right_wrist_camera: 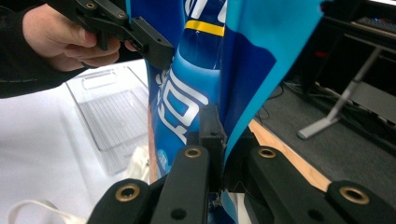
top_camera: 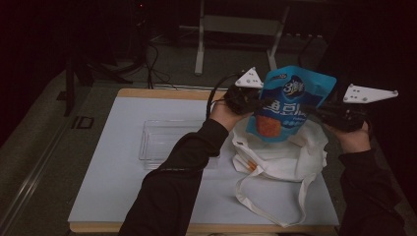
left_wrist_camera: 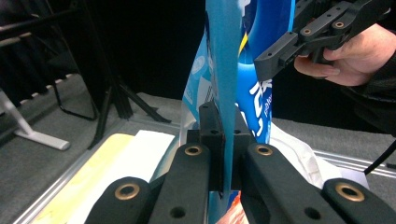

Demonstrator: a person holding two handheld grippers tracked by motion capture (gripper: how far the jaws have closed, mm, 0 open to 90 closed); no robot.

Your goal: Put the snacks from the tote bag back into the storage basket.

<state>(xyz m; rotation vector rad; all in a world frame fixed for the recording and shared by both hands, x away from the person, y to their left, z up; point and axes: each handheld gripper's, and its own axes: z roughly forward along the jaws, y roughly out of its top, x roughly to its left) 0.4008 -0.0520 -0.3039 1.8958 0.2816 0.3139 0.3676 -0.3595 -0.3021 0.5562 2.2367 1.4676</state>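
Pouch (top_camera: 290, 105) above bag (top_camera: 280, 157), right of tray (top_camera: 164, 140)

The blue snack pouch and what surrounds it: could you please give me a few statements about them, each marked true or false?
1. Both hand-held grippers clamp the blue snack pouch, the left hand-held gripper at one edge and the right hand-held gripper at the other. True.
2. The pouch lies flat on the table. False: it is held up above the white tote bag.
3. A clear plastic tray sits on the white table top. True.
4. The tray holds an orange. False: it looks empty.
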